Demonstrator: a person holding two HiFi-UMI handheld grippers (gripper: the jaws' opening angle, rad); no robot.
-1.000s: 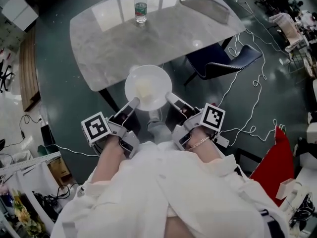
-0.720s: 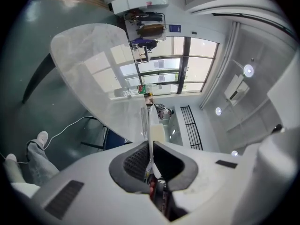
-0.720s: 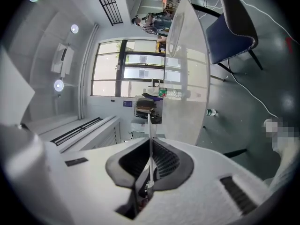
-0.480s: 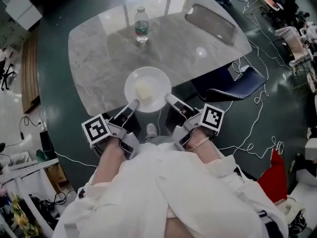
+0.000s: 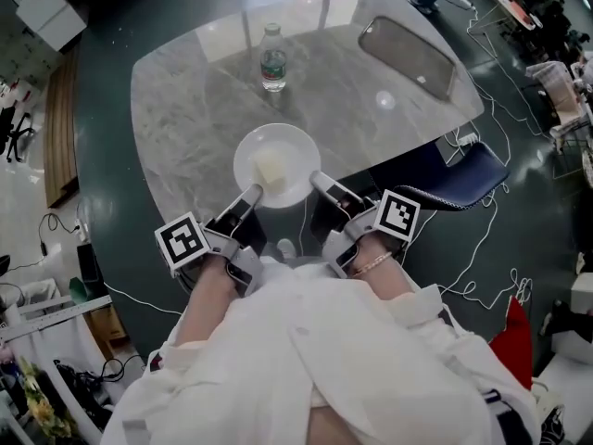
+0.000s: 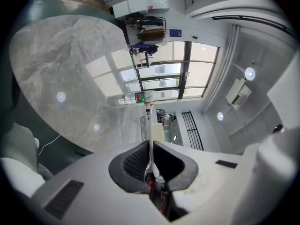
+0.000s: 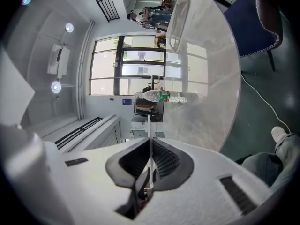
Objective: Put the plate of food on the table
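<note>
A white plate (image 5: 276, 163) carrying a pale block of food (image 5: 269, 168) hangs over the near part of the grey marble table (image 5: 185, 109). My left gripper (image 5: 252, 194) is shut on the plate's near left rim, and my right gripper (image 5: 316, 180) is shut on its near right rim. In the left gripper view the plate (image 6: 151, 125) runs edge-on between the dark pads of the left gripper (image 6: 151, 159). The right gripper view shows the thin rim (image 7: 149, 130) pinched in the right gripper (image 7: 150, 161). How high the plate is above the tabletop I cannot tell.
A water bottle (image 5: 272, 58) stands on the table beyond the plate. A clear rectangular tray (image 5: 408, 54) lies at the table's far right. A dark blue chair (image 5: 454, 179) stands at the right by the table's near corner, and white cables (image 5: 491, 221) trail on the floor.
Both grippers have carried the plate forward, from off the table's near edge to over the tabletop. The jaws have kept their hold on the rim.
</note>
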